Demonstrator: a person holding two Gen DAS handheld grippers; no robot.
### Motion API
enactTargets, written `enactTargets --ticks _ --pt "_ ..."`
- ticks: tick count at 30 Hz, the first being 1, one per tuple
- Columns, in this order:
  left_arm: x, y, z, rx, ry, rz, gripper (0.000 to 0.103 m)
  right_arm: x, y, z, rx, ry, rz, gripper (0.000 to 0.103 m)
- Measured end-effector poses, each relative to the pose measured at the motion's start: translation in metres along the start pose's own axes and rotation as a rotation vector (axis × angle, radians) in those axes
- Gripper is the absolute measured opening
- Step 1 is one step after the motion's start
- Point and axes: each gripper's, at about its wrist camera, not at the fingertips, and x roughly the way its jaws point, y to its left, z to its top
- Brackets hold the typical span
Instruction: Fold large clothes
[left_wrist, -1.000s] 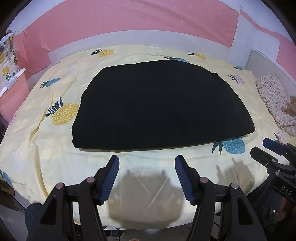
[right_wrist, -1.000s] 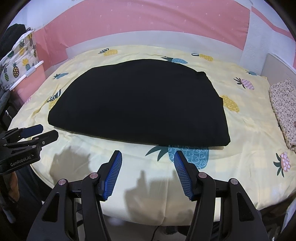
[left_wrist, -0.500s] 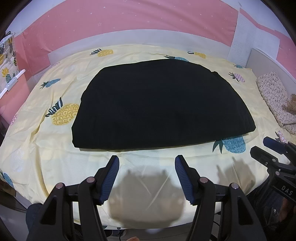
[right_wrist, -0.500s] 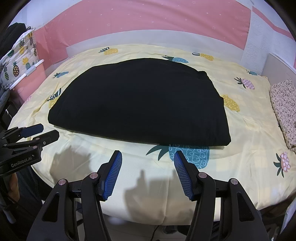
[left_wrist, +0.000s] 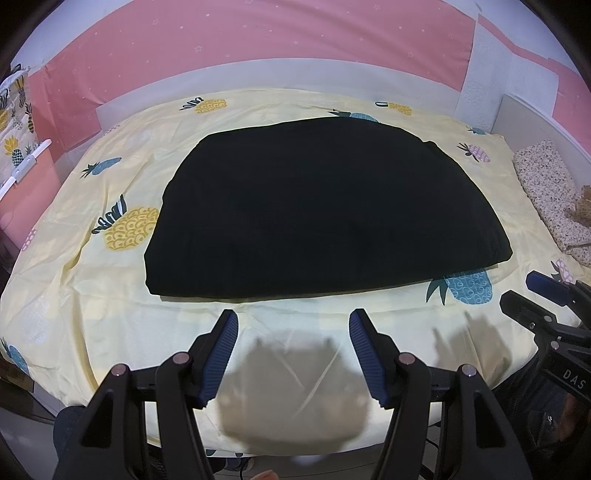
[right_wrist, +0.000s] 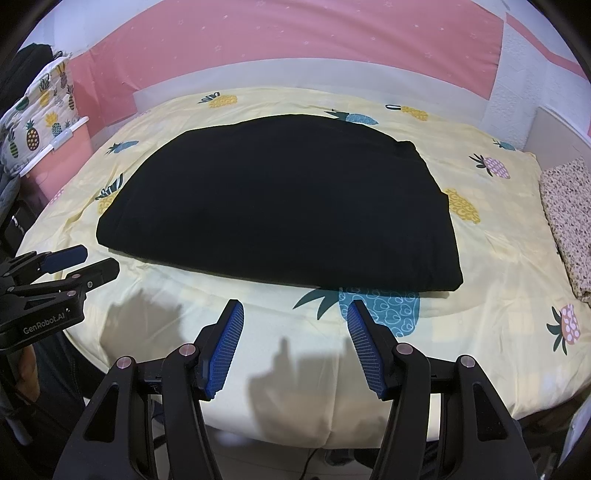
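Note:
A large black garment lies flat, folded into a wide slab, in the middle of a bed with a yellow pineapple-print sheet. It also shows in the right wrist view. My left gripper is open and empty, held above the near edge of the bed, short of the garment's front edge. My right gripper is open and empty, near the garment's front right part. Each gripper shows at the side of the other's view: the right one and the left one.
A pink and white wall runs behind the bed. A floral pillow lies at the right edge of the bed. A pineapple-print fabric hanger stands at the far left. The bed's near edge drops to the floor below the grippers.
Almost nothing has changed. Both grippers stay open above the bed's near edge, with only a slight drift of the views.

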Motion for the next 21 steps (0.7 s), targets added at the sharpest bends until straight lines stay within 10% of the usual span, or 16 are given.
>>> enactTargets --ticks 21 --pt "0.0036 -0.0073 -0.0018 0.0 0.015 0.003 0.065 0.002 -0.0004 -0.0002 -0.002 0.007 0.001 0.059"
